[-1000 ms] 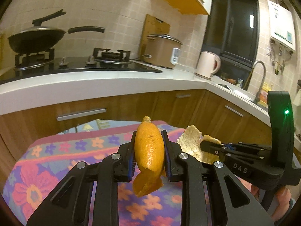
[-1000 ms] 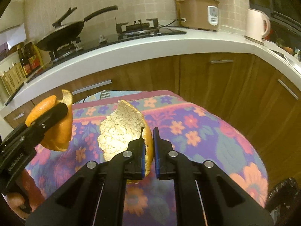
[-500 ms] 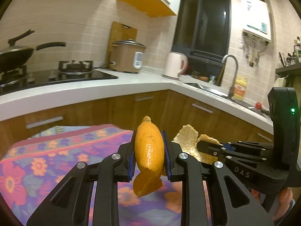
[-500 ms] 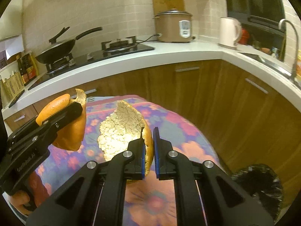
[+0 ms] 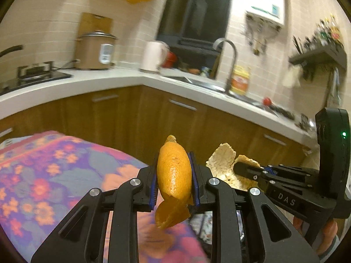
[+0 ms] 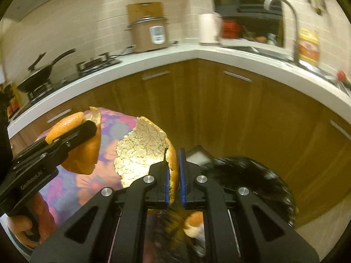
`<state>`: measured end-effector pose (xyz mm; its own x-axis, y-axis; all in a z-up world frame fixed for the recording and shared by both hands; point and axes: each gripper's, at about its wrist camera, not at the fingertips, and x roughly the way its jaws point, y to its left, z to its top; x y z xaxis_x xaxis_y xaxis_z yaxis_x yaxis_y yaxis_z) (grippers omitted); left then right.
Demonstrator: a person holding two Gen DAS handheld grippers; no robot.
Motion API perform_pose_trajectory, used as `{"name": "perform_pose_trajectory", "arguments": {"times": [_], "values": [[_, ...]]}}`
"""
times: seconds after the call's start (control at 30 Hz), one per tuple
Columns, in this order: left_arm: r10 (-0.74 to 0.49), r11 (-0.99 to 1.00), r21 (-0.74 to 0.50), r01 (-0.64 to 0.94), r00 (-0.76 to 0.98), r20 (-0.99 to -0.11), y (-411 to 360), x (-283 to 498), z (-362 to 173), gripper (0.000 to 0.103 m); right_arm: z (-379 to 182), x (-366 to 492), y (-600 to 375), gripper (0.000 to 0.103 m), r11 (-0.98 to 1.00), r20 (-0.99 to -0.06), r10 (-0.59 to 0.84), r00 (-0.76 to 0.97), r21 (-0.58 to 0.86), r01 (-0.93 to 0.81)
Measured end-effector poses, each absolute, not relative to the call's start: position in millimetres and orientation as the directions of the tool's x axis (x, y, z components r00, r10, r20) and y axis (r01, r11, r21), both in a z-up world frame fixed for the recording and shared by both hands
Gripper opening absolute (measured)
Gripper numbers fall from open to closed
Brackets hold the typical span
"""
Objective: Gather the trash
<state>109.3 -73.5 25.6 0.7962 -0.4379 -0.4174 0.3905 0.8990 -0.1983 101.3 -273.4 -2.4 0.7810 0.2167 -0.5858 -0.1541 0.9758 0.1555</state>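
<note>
My left gripper (image 5: 174, 179) is shut on a curled piece of orange peel (image 5: 173, 175), rind outward, held in the air past the edge of the flowered table (image 5: 54, 171). My right gripper (image 6: 173, 176) is shut on a second, larger orange peel (image 6: 140, 151) with its white pith facing me. In the right wrist view the left gripper (image 6: 72, 135) and its peel (image 6: 85, 155) are at the left. In the left wrist view the right gripper (image 5: 239, 166) and its peel (image 5: 223, 162) are at the right. A black trash bag (image 6: 248, 175) lies open below the right gripper, with trash inside.
A white kitchen counter (image 6: 219, 54) over brown cabinets (image 6: 219, 114) curves around behind. On it stand a rice cooker (image 5: 96, 50), a kettle (image 5: 153, 55), a stove with a pan (image 6: 43, 74) and a sink tap (image 5: 228, 63). Tiled floor (image 6: 324, 234) shows at the right.
Both grippers have swung to the right, away from the table, each still holding its peel. The black trash bag has come into view under the right gripper.
</note>
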Motion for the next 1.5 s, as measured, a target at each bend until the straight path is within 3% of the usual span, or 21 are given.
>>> {"name": "perform_pose_trajectory", "arguments": {"times": [0.3, 0.53, 0.63, 0.7, 0.83, 0.93, 0.97, 1.0, 1.07, 1.27, 1.37, 1.5], "values": [[-0.513, 0.856, -0.208, 0.474, 0.72, -0.468, -137.2, 116.6, 6.8, 0.024, -42.0, 97.2, -341.9, 0.005, 0.988, -0.683, 0.06, 0.728, 0.143, 0.053], [-0.529, 0.842, -0.206, 0.499, 0.686, -0.501, -157.9, 115.1, -5.7, 0.033, -70.1, 103.7, -354.8, 0.005, 0.976, -0.748, 0.072, 0.66, 0.19, 0.109], [-0.532, 0.84, -0.208, 0.501, 0.684, -0.5, -157.2, 113.6, -6.6, 0.043, -76.6, 104.5, -355.6, 0.008, 0.971, -0.761, 0.081, 0.644, 0.207, 0.122], [-0.535, 0.839, -0.214, 0.501, 0.686, -0.493, -156.5, 113.1, -5.1, 0.045, -78.7, 101.8, -356.6, 0.013, 0.967, -0.757, 0.084, 0.647, 0.218, 0.129], [-0.538, 0.838, -0.218, 0.5, 0.691, -0.484, -150.5, 108.6, 0.4, 0.057, -76.7, 94.0, -357.8, 0.022, 0.965, -0.752, 0.081, 0.655, 0.224, 0.138], [-0.541, 0.838, -0.231, 0.494, 0.695, -0.475, -143.4, 103.6, 4.2, 0.059, -71.0, 84.7, -360.1, 0.028, 0.96, -0.738, 0.082, 0.67, 0.238, 0.146], [-0.537, 0.84, -0.231, 0.49, 0.698, -0.473, -141.0, 102.2, 5.8, 0.061, -68.6, 81.6, -361.0, 0.033, 0.959, -0.731, 0.079, 0.678, 0.242, 0.149], [-0.534, 0.843, -0.231, 0.486, 0.702, -0.472, -138.5, 100.8, 7.1, 0.062, -65.6, 80.4, -361.5, 0.046, 0.958, -0.724, 0.076, 0.685, 0.245, 0.152], [-0.522, 0.851, -0.229, 0.473, 0.712, -0.47, -130.8, 95.5, 10.7, 0.066, -58.0, 73.4, -360.2, 0.055, 0.957, -0.706, 0.064, 0.706, 0.244, 0.157], [-0.432, 0.902, -0.215, 0.375, 0.787, -0.441, -95.2, 75.7, 24.9, 0.077, -28.9, 49.7, -339.9, 0.055, 0.969, -0.646, 0.039, 0.762, 0.212, 0.131], [-0.343, 0.939, -0.156, 0.306, 0.853, -0.393, -81.4, 57.8, 32.3, 0.085, -17.1, 32.5, -321.0, 0.061, 0.977, -0.599, 0.005, 0.801, 0.172, 0.122], [-0.292, 0.956, -0.113, 0.269, 0.883, -0.368, -70.1, 40.4, 37.1, 0.086, -13.6, 18.6, -298.1, 0.061, 0.985, -0.573, -0.023, 0.82, 0.125, 0.115]]}}
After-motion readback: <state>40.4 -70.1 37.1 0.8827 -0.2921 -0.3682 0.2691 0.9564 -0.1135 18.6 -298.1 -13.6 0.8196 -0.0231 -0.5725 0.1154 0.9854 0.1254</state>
